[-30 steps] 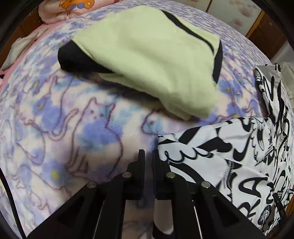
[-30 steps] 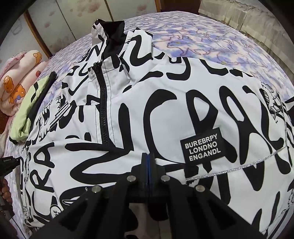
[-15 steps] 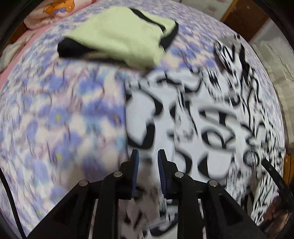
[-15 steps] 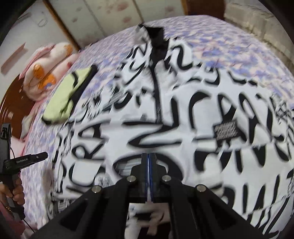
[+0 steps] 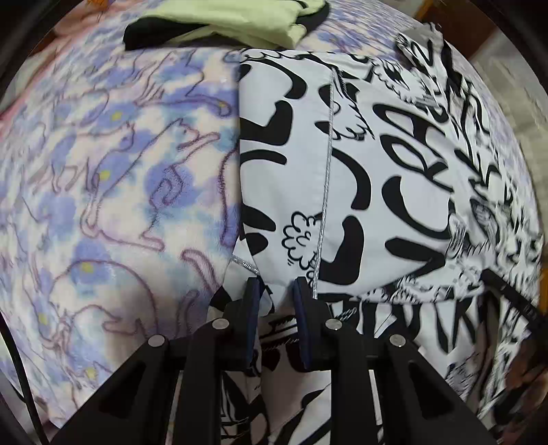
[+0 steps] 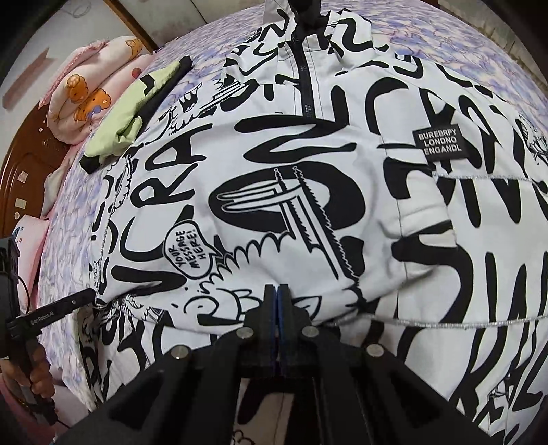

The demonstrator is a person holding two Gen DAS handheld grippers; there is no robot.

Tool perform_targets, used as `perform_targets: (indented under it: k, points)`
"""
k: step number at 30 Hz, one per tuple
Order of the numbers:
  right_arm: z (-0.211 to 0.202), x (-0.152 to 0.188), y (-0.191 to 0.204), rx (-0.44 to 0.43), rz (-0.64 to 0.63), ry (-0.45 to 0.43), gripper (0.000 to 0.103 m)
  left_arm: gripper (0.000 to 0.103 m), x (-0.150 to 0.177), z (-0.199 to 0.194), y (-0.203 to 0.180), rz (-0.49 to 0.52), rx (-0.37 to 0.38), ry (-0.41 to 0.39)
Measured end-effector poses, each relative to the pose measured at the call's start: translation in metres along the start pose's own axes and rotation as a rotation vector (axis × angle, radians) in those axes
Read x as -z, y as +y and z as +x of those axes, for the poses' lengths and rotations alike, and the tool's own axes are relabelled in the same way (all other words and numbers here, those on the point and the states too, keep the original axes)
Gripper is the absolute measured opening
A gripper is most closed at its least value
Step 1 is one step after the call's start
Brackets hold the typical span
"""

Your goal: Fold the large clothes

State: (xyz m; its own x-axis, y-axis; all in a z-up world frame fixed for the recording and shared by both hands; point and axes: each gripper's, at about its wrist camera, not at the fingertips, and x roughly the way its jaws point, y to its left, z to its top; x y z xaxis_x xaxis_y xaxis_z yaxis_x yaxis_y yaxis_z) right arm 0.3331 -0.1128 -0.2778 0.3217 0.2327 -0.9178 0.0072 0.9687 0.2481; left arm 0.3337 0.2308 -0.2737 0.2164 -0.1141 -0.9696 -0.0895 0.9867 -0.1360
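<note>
A large white jacket with black graffiti print point(image 6: 308, 178) lies spread on the bed, zipper point(image 6: 306, 85) up, collar at the far end. It also shows in the left wrist view point(image 5: 394, 178). My left gripper point(image 5: 276, 291) stands at the jacket's near left hem corner, jaws a little apart with a fold of cloth between them. It also shows at the left in the right wrist view point(image 6: 73, 301). My right gripper point(image 6: 277, 291) is shut on the jacket's folded near hem.
A blue and pink cat-print blanket point(image 5: 113, 178) covers the bed. A folded light-green garment with black trim point(image 5: 239, 20) lies beyond the jacket's left edge; it also shows in the right wrist view point(image 6: 133, 113). A pink rolled quilt point(image 6: 85, 92) and wooden headboard point(image 6: 24, 178) are far left.
Both grippers pulled back toward the jacket's near hem. The left jaws parted from shut to slightly open around cloth. The lower part of the jacket now lies folded up over the body.
</note>
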Motion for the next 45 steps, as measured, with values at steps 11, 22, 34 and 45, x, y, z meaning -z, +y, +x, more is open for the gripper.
perform_targets:
  k: [11,22,34,45]
  points:
    - [-0.022,0.009,0.021,0.076,0.037,-0.038,0.001,0.021,-0.005,0.016,-0.016,0.051,-0.081,-0.015]
    - [-0.076,0.047,0.045,0.043,0.207,-0.121,0.007,0.085,0.001,-0.062,-0.046,0.080,-0.006,-0.109]
    - [-0.100,0.104,-0.020,-0.002,0.403,-0.088,0.064,0.090,0.031,-0.086,-0.139,0.195,0.093,-0.044]
    - [-0.135,0.141,-0.120,-0.088,0.370,0.012,0.065,0.095,0.100,-0.095,-0.244,0.136,0.009,0.005]
